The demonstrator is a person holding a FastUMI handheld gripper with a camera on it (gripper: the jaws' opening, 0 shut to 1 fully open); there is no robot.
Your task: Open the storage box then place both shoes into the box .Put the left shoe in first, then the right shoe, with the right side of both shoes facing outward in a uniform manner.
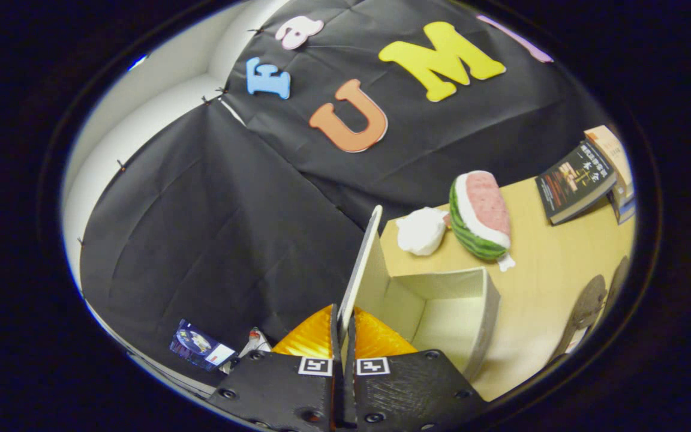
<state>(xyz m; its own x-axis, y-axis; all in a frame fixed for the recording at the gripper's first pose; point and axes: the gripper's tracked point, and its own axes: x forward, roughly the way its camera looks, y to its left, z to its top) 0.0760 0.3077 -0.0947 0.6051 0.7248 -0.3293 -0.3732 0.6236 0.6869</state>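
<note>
Pinching lid (pixel 362 264) edge between fingers (pixel 344 336) | lid raised | storage box (pixel 477 300) open | table (pixel 549 270) bare beside box

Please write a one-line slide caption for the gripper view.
Gripper jaws shut on the raised lid of the open, empty storage box.

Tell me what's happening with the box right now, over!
Gripper shut on the lid, swung up. Storage box open, empty. Shoes waiting beyond it. Nothing in the way.
</note>
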